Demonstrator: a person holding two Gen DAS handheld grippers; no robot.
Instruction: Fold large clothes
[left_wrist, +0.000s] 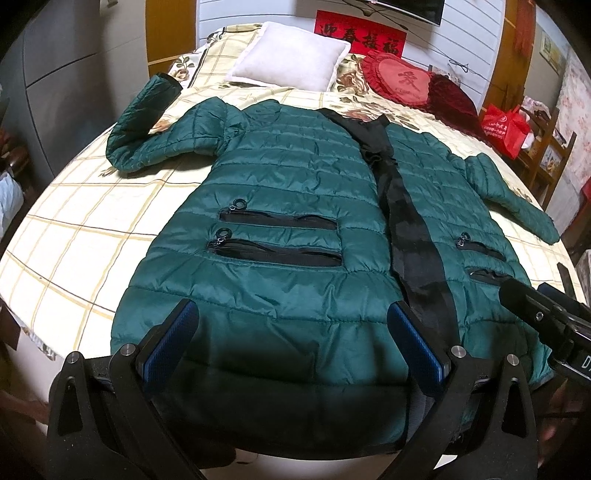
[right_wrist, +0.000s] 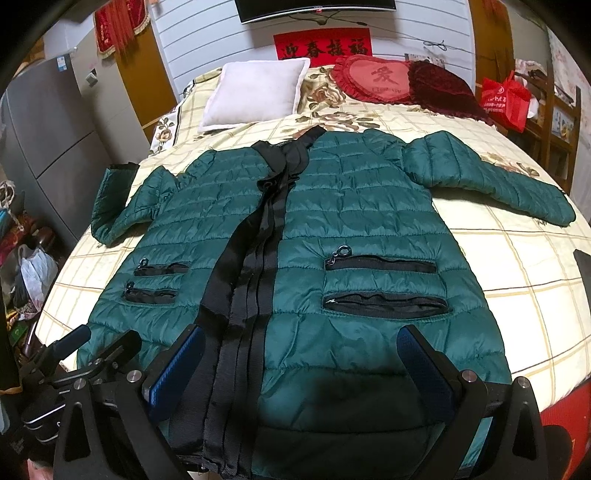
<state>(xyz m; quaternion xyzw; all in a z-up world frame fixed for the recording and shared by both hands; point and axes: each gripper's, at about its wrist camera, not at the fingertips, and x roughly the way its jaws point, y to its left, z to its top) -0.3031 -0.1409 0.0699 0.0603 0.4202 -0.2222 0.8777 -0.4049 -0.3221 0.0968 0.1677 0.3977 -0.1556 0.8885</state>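
Observation:
A dark green quilted jacket (left_wrist: 288, 177) lies front up, flat on the bed, with a black zip band (left_wrist: 402, 221) down its middle and zipped pockets on both halves. One sleeve (left_wrist: 147, 122) bends up toward the pillows; the other sleeve (right_wrist: 498, 177) stretches out sideways. My left gripper (left_wrist: 291, 325) is open, hovering over the hem on the jacket's left half. My right gripper (right_wrist: 301, 347) is open too, over the hem on the right half, beside the zip band (right_wrist: 255, 280). Neither holds any cloth. Each gripper shows at the edge of the other's view.
The bed has a cream checked sheet (left_wrist: 81, 221). A white pillow (left_wrist: 288, 55), a red heart cushion (left_wrist: 399, 81) and a dark red cushion (right_wrist: 443, 88) lie at its head. A red bag (right_wrist: 506, 99) sits on a shelf at right; grey cabinets (right_wrist: 44, 122) and floor clutter (right_wrist: 33, 273) at left.

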